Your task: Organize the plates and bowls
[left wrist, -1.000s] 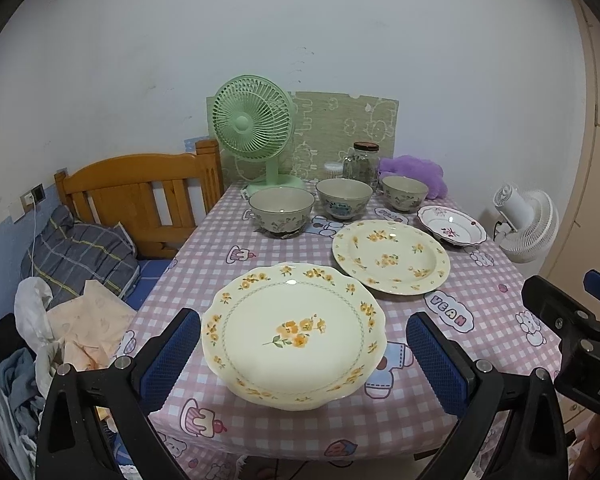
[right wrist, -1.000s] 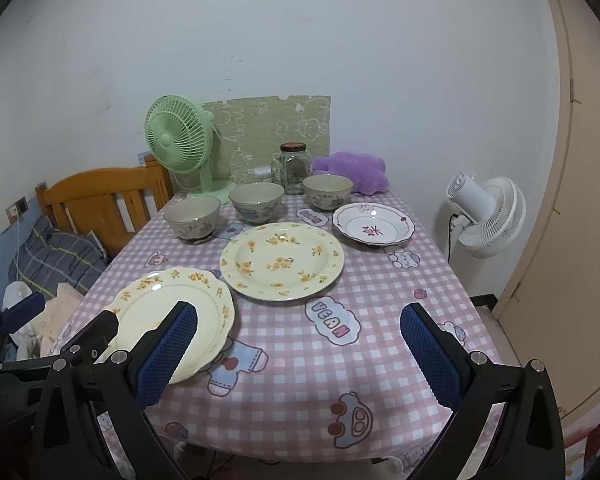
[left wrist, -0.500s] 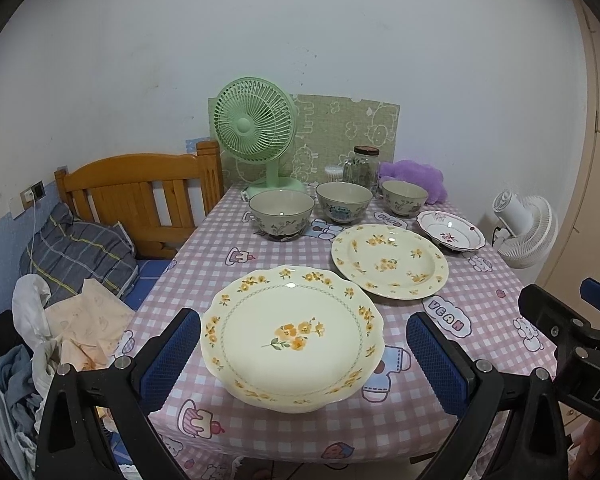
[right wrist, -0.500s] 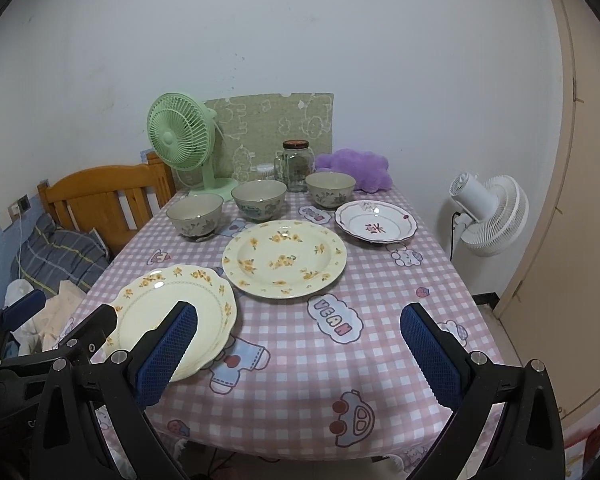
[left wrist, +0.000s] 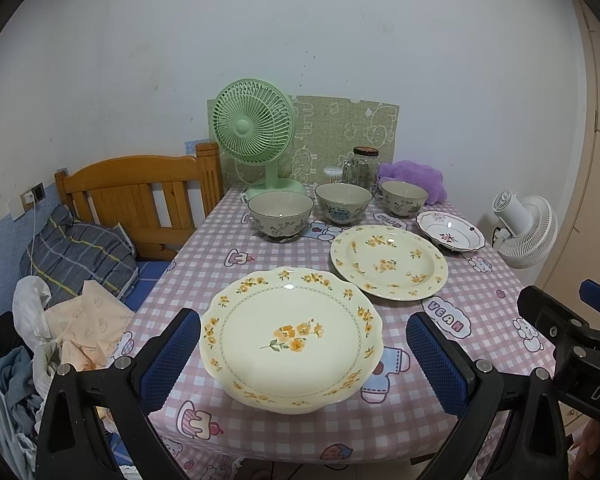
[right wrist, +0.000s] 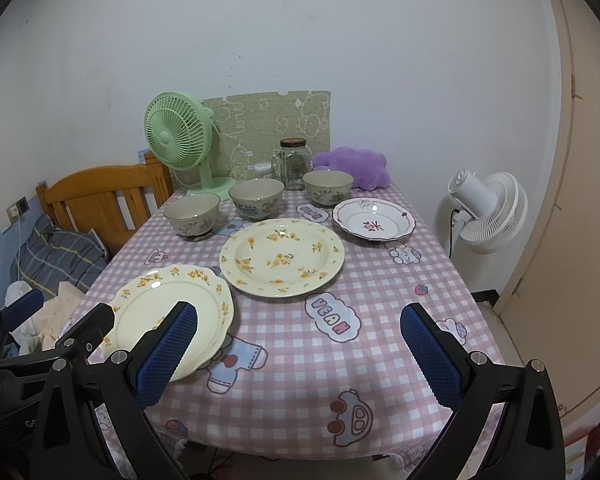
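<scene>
Both tongs are wide open and holding nothing. The left gripper point(left wrist: 303, 354) hangs at the near edge of the table point(left wrist: 476, 304), its blue pads on either side of the scalloped plate point(left wrist: 290, 336) without touching it. The right gripper point(right wrist: 298, 354) hovers off the near edge too, over bare checked cloth, with the left one poking into its view at 9 o'clock.

Going outward from the left gripper: at 1 o'clock from the scalloped plate, just beside it, is the deep yellow plate point(left wrist: 388, 262). Further out at 1 o'clock again sits the small white plate point(left wrist: 450, 231) with the red flower. Along the far side, at 12 o'clock, is a row of bowls — left bowl point(left wrist: 280, 213), middle bowl point(left wrist: 343, 203), right bowl point(left wrist: 404, 198).

Count: three plates, three bowls, every one lying on its own. So as far as I can tell nothing's been organized yet — no stacks, all six pieces still to go. My guess is the scalloped plate goes first, since the left gripper is lined up on it.

Behind it all there's a green fan point(left wrist: 254, 128), a jar point(left wrist: 362, 168) and a purple cushion point(left wrist: 414, 174).
</scene>
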{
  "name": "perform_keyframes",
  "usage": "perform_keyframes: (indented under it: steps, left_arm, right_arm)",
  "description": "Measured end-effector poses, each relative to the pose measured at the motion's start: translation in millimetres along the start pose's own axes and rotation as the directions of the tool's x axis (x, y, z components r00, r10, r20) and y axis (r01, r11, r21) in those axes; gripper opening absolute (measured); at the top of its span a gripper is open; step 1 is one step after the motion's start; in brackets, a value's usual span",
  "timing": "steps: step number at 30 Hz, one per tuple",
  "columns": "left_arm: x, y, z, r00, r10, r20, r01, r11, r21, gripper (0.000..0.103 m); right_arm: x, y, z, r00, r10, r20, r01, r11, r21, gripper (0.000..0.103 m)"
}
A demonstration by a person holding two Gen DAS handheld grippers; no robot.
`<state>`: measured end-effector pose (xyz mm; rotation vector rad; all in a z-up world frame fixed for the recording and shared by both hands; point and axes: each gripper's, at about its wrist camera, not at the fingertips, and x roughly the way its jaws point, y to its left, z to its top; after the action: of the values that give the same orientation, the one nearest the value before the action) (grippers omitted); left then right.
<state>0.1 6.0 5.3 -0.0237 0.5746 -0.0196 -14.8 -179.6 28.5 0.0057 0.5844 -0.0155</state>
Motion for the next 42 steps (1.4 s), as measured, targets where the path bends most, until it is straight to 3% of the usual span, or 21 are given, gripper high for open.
perform_keyframes:
  steps: [28, 36, 42]
  left_arm:
    - [-0.4, -0.2, 0.5, 1.000, -0.002, -0.002, 0.002, 1.000, -0.003, 0.103]
    - [8.1, 17.5, 8.0, 1.000, 0.025, 0.012, -0.025, 1.000, 0.006, 0.099]
    - [32.6, 40.5, 15.1, 1.000, 0.009, -0.024, -0.008, 1.000, 0.023, 0.092]
  right_arm:
    - [2.1, -2.2, -0.8, 1.000, 0.010, -0.009, -0.010, 1.000, 0.010, 0.102]
    - [18.3, 20.0, 6.9, 1.000, 0.013, -0.025, -0.013, 1.000, 0.000, 0.102]
    - [43.4, 42.1, 14.7, 0.998, 0.010, -0.066, -0.010, 1.000, 0.006, 0.102]
